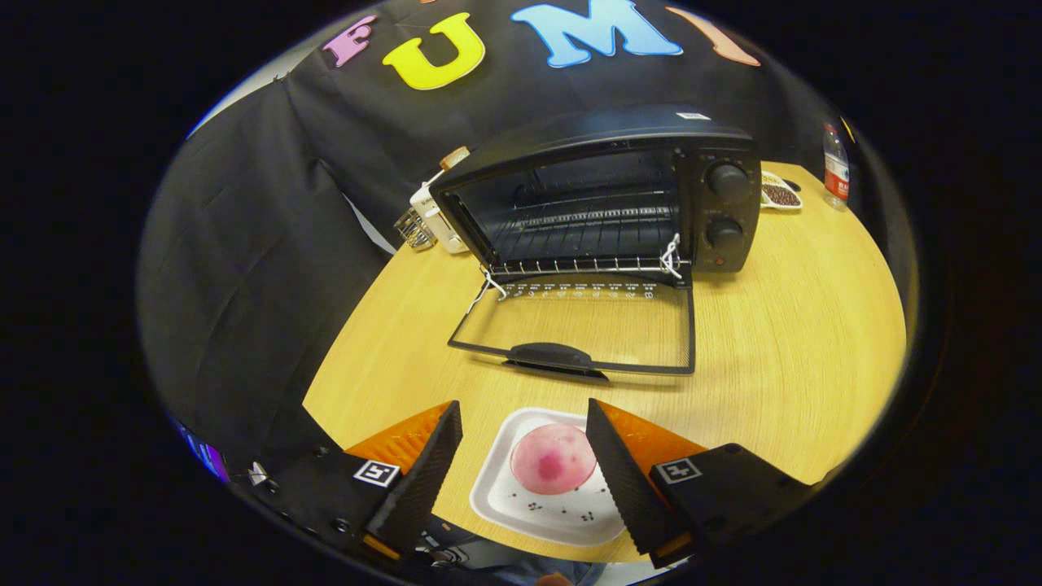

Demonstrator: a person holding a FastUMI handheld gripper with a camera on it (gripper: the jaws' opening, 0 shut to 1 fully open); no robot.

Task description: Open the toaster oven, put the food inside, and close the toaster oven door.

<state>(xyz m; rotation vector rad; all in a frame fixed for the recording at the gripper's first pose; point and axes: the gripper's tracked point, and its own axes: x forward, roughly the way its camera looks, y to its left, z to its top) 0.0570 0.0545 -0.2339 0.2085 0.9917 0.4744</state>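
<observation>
While jaws stand apart | pink bun (553, 458) on white plate (498, 505) between them | toaster oven (602, 195) door down

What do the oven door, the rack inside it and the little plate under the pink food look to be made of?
The oven door looks like clear glass in a dark frame, since the wood-look table shows through it. The rack seems bare metal wire, thin and shiny. The plate, between the open claw's fingers, is white, smooth and speckled, perhaps ceramic or plastic. The pink food looks glossy.
</observation>
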